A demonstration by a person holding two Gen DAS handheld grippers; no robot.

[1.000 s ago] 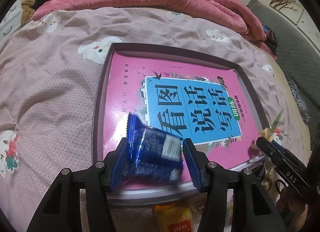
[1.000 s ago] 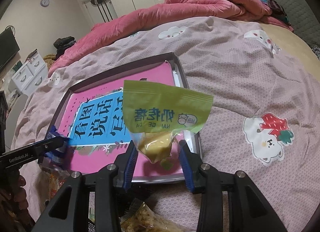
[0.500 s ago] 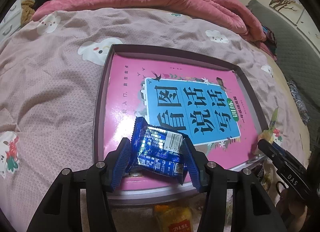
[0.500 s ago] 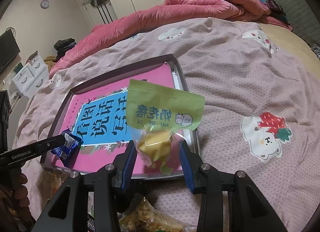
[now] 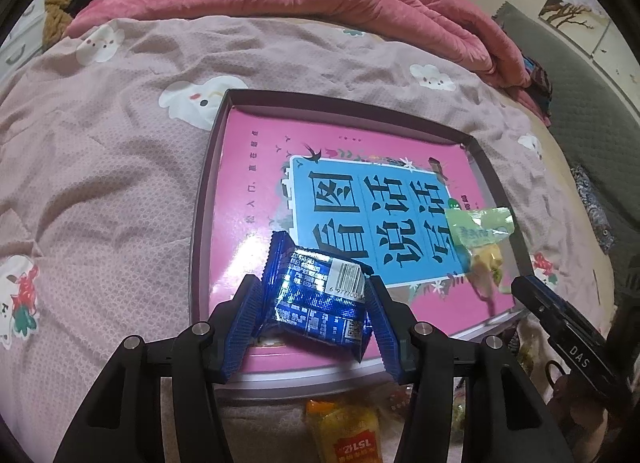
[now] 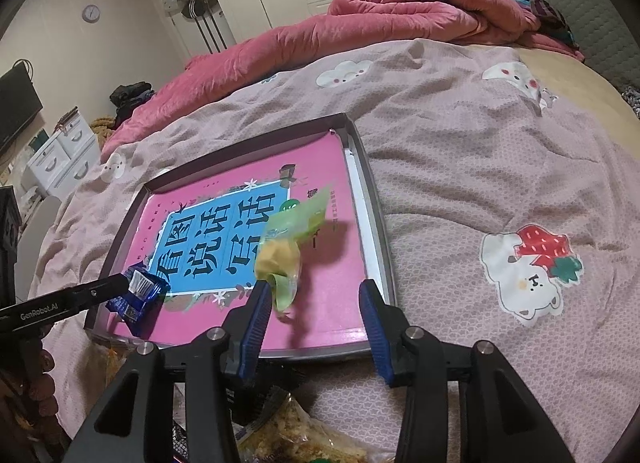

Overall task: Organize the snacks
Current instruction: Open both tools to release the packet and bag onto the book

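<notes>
A dark shallow tray (image 5: 200, 223) lies on the bed with a pink and blue book (image 5: 256, 183) in it. My left gripper (image 5: 314, 287) is shut on a shiny blue snack packet (image 5: 320, 299) just over the tray's near left corner; the right wrist view shows that packet (image 6: 140, 291) touching the book. My right gripper (image 6: 315, 291) hangs over the tray's near right part, and its jaws are opening. A green packet with a yellow snack (image 6: 288, 247) tilts by the left finger, free of the right pad. The left wrist view shows the green packet (image 5: 480, 231) over the book.
More snack bags lie in front of the tray: an orange-yellow one (image 5: 348, 435) and a clear bag of crisps (image 6: 288, 431). A pink duvet (image 5: 360, 3) is bunched along the far side of the bed. White drawers (image 6: 60, 155) stand at the left.
The right jaws have spread and the green packet has slipped out of their grip, tipping down toward the book. The blue packet has turned in the left gripper and sunk to the tray.
</notes>
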